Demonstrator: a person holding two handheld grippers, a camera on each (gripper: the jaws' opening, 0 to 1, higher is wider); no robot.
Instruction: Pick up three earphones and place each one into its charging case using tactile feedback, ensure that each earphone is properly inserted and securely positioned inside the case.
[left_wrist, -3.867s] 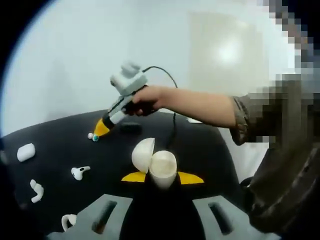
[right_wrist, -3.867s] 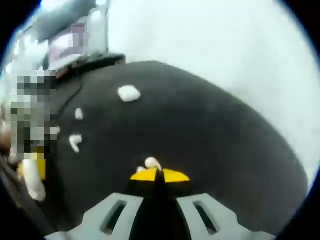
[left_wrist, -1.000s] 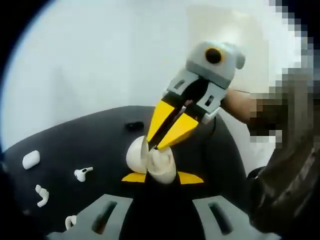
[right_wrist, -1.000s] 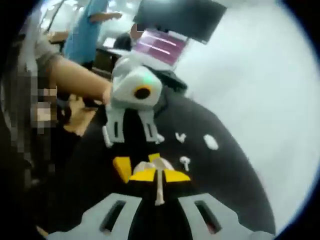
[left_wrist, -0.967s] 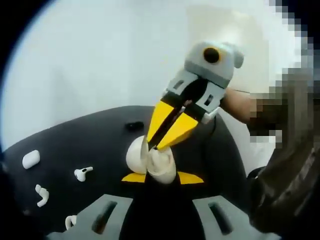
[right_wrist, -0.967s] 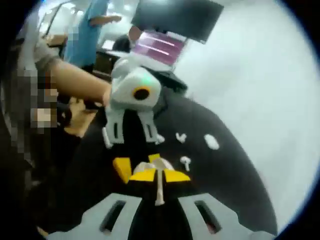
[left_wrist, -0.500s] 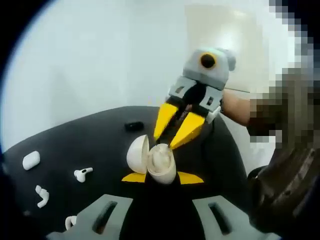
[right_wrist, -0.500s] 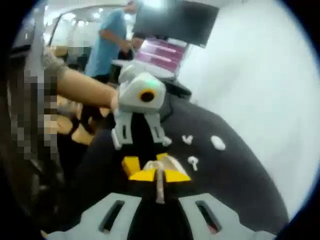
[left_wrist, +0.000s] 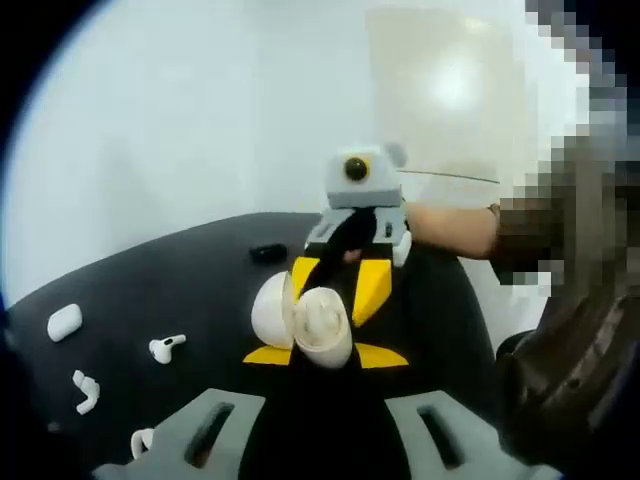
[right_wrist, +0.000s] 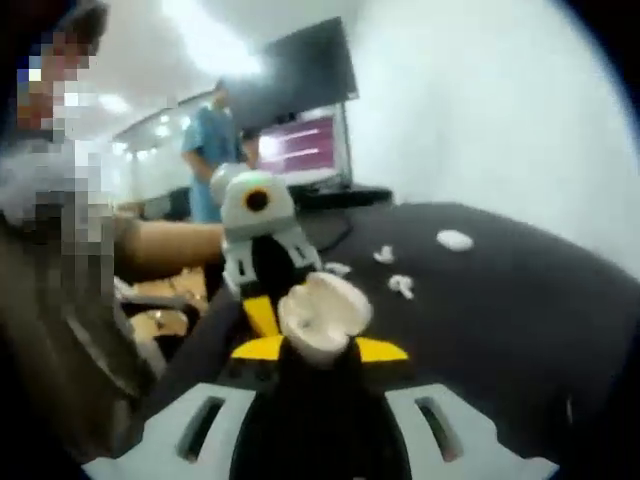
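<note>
My left gripper (left_wrist: 325, 356) is shut on an open white charging case (left_wrist: 318, 325), lid tipped to the left. Just behind the case, my right gripper (left_wrist: 338, 285) faces the camera with its yellow jaws apart and nothing between them. In the right gripper view the same case (right_wrist: 322, 315) sits right in front of my right gripper (right_wrist: 320, 350), and one yellow finger (right_wrist: 260, 312) of the left gripper shows beside it. Loose white earphones (left_wrist: 163, 348) (left_wrist: 85, 390) (left_wrist: 140, 440) lie on the black table (left_wrist: 150, 290).
A closed white case (left_wrist: 63, 322) lies at the table's left, also seen far off as a case (right_wrist: 455, 240) beyond earphones (right_wrist: 402, 286). A small black object (left_wrist: 268, 252) sits at the back. A person's sleeve (left_wrist: 560, 330) is on the right. A screen (right_wrist: 300, 140) and a person stand behind.
My right gripper has opened and drawn back from the case. The earphone stem it held no longer shows between its jaws. The left gripper keeps hold of the case.
</note>
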